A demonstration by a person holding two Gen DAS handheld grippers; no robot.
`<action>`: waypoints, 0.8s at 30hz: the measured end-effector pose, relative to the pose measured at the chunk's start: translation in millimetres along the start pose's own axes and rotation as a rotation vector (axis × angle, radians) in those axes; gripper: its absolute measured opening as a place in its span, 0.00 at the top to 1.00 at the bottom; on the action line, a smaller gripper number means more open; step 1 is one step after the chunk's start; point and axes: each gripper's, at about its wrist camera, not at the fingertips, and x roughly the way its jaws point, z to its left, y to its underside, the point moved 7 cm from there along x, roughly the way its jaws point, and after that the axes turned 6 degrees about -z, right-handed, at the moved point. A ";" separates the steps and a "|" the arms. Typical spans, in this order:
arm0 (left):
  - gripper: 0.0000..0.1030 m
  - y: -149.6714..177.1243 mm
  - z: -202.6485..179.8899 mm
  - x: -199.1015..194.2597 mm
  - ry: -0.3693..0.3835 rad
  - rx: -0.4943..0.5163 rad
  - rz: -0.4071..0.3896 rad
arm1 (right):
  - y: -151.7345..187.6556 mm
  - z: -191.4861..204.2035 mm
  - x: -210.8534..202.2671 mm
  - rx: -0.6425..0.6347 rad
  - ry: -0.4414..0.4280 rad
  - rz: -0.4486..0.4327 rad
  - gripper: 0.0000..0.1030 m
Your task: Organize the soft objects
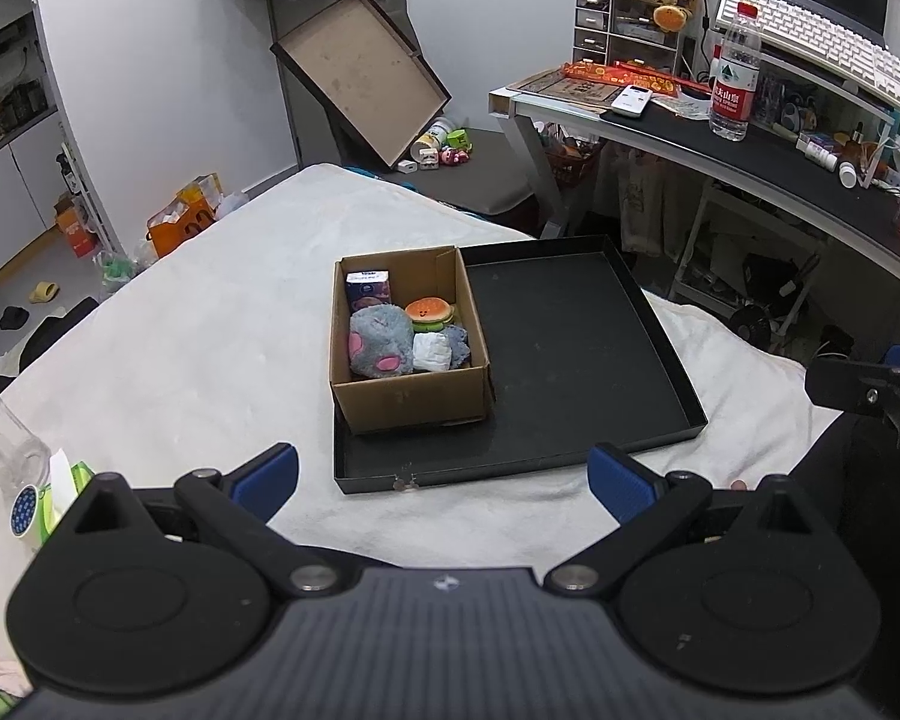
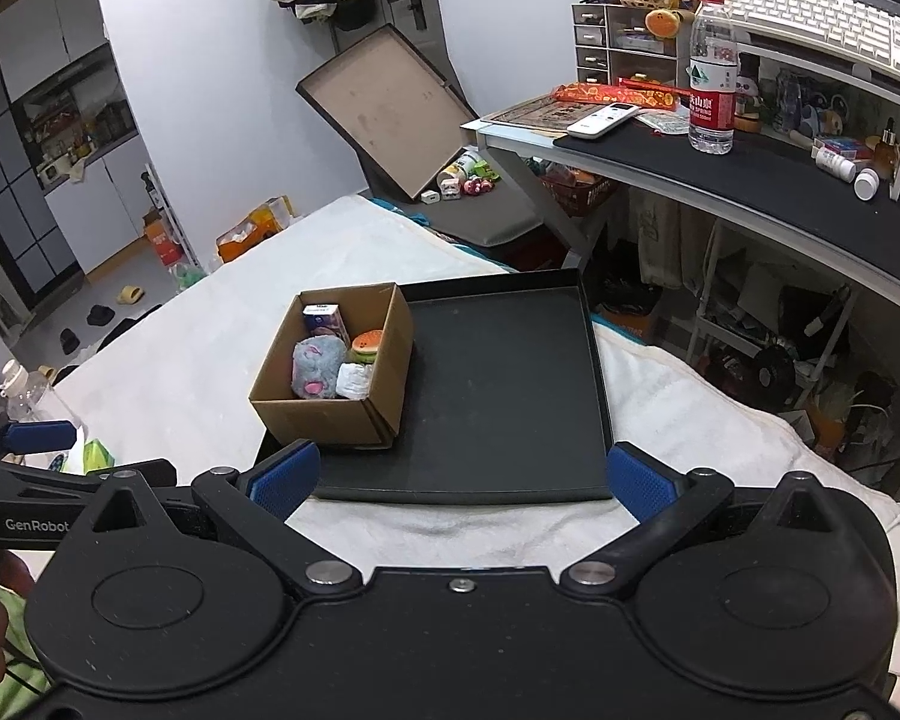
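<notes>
Cardboard is what draws the eye: one open box (image 1: 410,387) sits in the left part of one black tray (image 1: 570,360), near the middle of both views, on a white blanket (image 1: 180,324) over the bed. Inside the box I count five things: one grey plush toy (image 1: 378,341) with pink patches, one small burger toy (image 1: 429,313), one white crumpled wad (image 1: 432,352), one bluish fuzzy piece (image 1: 459,343) tucked beside it, and one purple carton (image 1: 367,289) standing at the back corner. The rest of the tray is bare.

Both tools hover low in the frame, short of the tray. The left gripper (image 1: 444,480) has its blue pads (image 1: 267,480) spread wide, holding nothing. The right gripper (image 2: 462,480) is likewise spread wide with nothing between its pads (image 2: 285,477).

One water bottle (image 1: 735,75) stands on the desk (image 1: 750,159) at upper right.
</notes>
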 end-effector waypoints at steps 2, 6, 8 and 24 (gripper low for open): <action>0.01 0.1 -0.6 -0.1 0.001 0.001 -0.002 | -0.3 1.3 -1.1 -0.005 0.000 -0.001 0.00; 0.01 0.3 -1.4 -0.3 0.002 0.002 -0.003 | -0.3 2.6 -2.5 -0.011 -0.003 -0.004 0.00; 0.01 0.2 -1.3 -0.3 0.001 0.002 -0.003 | 0.1 3.0 -3.0 -0.013 -0.004 -0.004 0.00; 0.01 0.5 -1.9 -2.4 0.002 0.000 -0.006 | 0.3 2.6 -2.1 -0.013 -0.003 -0.002 0.00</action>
